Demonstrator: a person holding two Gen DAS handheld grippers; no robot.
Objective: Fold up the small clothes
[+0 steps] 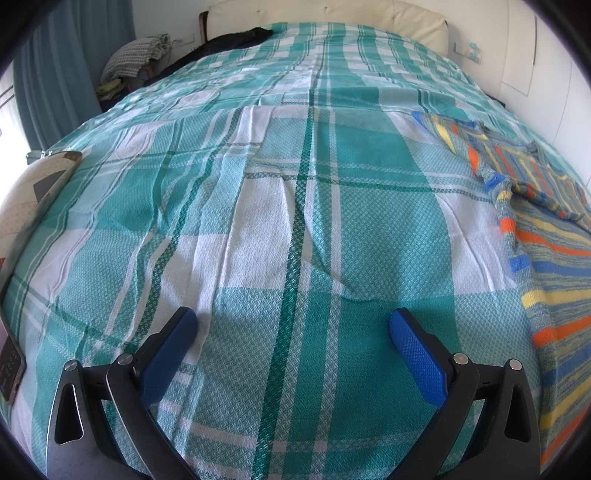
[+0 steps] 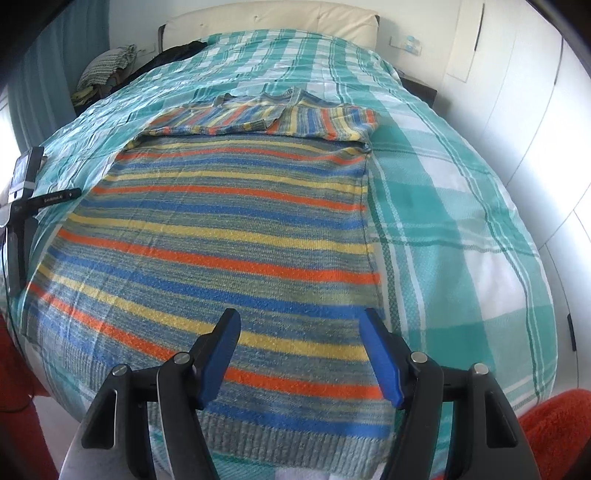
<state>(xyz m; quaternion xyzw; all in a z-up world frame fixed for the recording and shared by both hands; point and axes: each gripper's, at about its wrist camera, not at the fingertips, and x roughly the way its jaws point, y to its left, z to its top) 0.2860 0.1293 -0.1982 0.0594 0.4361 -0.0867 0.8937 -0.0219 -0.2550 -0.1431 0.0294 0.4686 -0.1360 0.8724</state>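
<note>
A small knitted sweater (image 2: 229, 236) with blue, yellow and orange stripes lies flat on the teal plaid bedspread (image 2: 443, 221), hem toward me, sleeves folded across its far end. My right gripper (image 2: 299, 325) is open and empty, hovering over the sweater's hem near its right edge. In the left wrist view the sweater (image 1: 546, 229) lies at the right edge, one sleeve bunched. My left gripper (image 1: 293, 321) is open and empty over bare bedspread (image 1: 258, 221), to the left of the sweater.
A cream headboard (image 1: 332, 14) stands at the far end. Dark clothes (image 1: 229, 40) and a patterned pile (image 1: 136, 55) lie at the far left. A pillow (image 1: 33, 192) and a remote-like device (image 1: 11, 365) sit at the left edge. A black stand (image 2: 26, 192) is left of the bed.
</note>
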